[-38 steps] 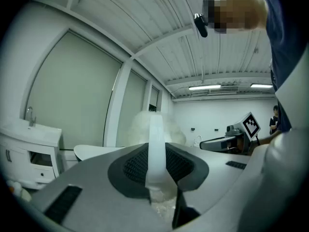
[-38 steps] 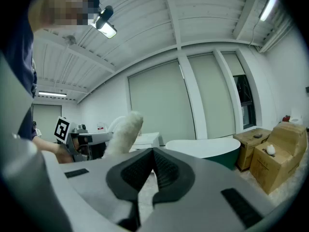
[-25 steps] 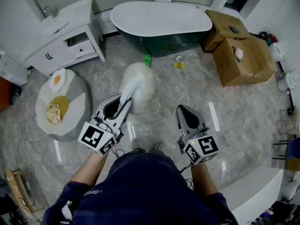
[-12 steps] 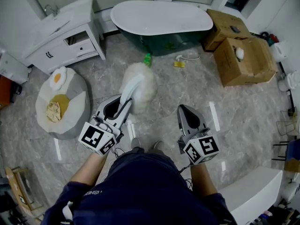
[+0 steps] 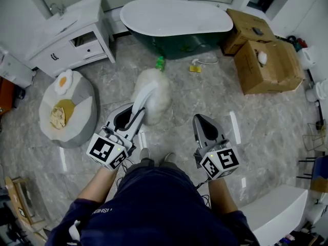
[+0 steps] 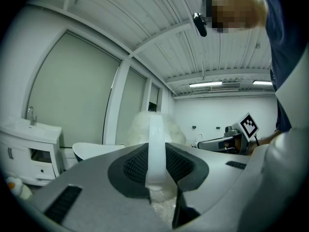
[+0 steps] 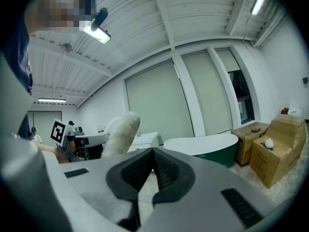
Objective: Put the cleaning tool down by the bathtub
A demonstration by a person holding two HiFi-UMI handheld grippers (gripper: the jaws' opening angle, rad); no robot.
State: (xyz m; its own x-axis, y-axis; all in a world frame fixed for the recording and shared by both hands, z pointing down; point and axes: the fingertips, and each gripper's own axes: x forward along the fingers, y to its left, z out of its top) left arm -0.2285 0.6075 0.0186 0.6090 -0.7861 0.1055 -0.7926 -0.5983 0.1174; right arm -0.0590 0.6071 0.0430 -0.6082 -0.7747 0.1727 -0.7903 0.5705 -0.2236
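Your left gripper (image 5: 128, 118) was clamped on the handle of the cleaning tool (image 5: 152, 93); your right gripper (image 5: 205, 127) was closed, empty.

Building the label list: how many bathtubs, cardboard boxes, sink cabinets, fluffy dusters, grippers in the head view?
bathtub: 1
cardboard boxes: 2
sink cabinet: 1
fluffy duster: 1
grippers: 2 (left gripper, right gripper)
Total: 7

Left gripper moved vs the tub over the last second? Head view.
No, not clearly. The left gripper still holds the duster with its head just short of the green bottle before the bathtub. The slight floor shift looks like camera motion.
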